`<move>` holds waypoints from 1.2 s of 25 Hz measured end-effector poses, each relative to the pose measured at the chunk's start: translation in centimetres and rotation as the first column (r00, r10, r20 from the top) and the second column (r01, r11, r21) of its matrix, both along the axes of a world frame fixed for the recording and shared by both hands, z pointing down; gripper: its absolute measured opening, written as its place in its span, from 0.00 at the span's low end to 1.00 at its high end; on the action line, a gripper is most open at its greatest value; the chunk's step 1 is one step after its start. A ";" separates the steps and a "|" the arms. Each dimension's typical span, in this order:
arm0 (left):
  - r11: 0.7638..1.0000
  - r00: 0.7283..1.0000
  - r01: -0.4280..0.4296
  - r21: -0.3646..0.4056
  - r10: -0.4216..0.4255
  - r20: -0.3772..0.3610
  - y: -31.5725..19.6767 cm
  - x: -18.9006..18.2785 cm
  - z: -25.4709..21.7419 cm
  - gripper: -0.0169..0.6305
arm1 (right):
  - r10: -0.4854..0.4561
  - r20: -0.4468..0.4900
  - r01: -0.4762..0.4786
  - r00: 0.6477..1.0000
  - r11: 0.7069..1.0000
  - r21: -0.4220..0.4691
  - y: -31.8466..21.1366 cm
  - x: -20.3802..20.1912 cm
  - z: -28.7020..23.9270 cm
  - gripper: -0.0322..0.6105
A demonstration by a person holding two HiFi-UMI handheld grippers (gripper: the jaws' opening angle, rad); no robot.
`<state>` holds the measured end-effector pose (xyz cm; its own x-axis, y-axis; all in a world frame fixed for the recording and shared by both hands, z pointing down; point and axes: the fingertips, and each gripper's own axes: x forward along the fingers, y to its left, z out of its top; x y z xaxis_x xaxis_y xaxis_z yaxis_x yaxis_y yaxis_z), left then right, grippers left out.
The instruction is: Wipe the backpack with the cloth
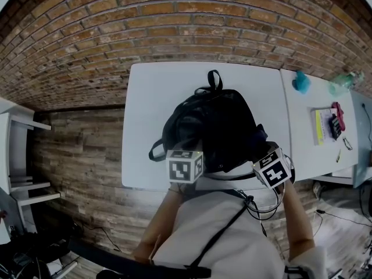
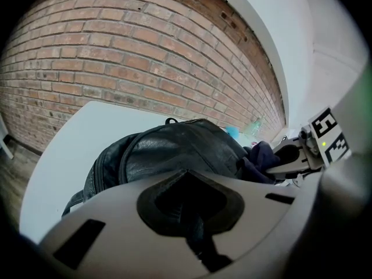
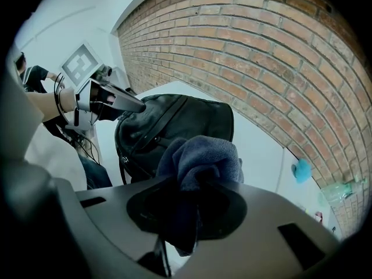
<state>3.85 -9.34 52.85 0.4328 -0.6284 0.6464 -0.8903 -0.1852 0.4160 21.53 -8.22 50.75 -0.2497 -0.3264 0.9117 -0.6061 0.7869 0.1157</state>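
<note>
Cloth (image 3: pixel 200 161) nearest — dark blue, bunched, pinched fast in right tool (image 3: pixel 186 214), jaws clamped on it, a wad bulging out ahead. Sits against the near right flank of the backpack (image 1: pixel 215 127), by the look of the left gripper view. Alongside, left tool (image 2: pixel 186 202) with jaws drawn together; dark inside the opening, so no telling whether a fold of the bag is nipped there or nothing at all. Rides at the near left edge of the backpack, probably steadying it.

Beyond both, the backpack itself: black, leathery, lying flat on the white table (image 1: pixel 145 97), carry loop toward the far side, one strap trailing off to the left. Further off, a second table (image 1: pixel 308 144) to the right with a small turquoise thing (image 1: pixel 301 81) and some clutter, then brick wall (image 1: pixel 174 22).

As for progress: looks early. Cloth gripped and at the bag — that much done. No damp streak or cleaned patch to be seen, so no saying how much is wiped. Judging from the placing, top panel, far end and left side all left to cover.
</note>
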 end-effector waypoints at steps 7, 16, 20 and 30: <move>1.000 1.000 -0.006 0.002 0.006 0.002 0.1 0.2 -0.1 0.03 | 0.003 -0.011 -0.003 1.000 0.999 -0.036 1.2 0.7 0.4 0.17; 1.000 1.000 -0.008 -0.005 0.008 0.006 0.3 0.2 0.0 0.03 | -0.007 -0.020 0.006 1.000 0.998 -0.063 2.0 1.0 0.9 0.17; 1.000 1.000 -0.005 -0.005 0.005 0.008 0.3 0.1 0.1 0.03 | -0.013 -0.022 0.012 1.000 0.997 -0.075 2.2 1.0 0.8 0.17; 1.000 1.000 0.020 -0.013 -0.020 0.003 0.2 -0.9 0.4 0.03 | -0.015 0.065 0.017 0.998 0.999 -0.034 0.4 0.1 -4.4 0.17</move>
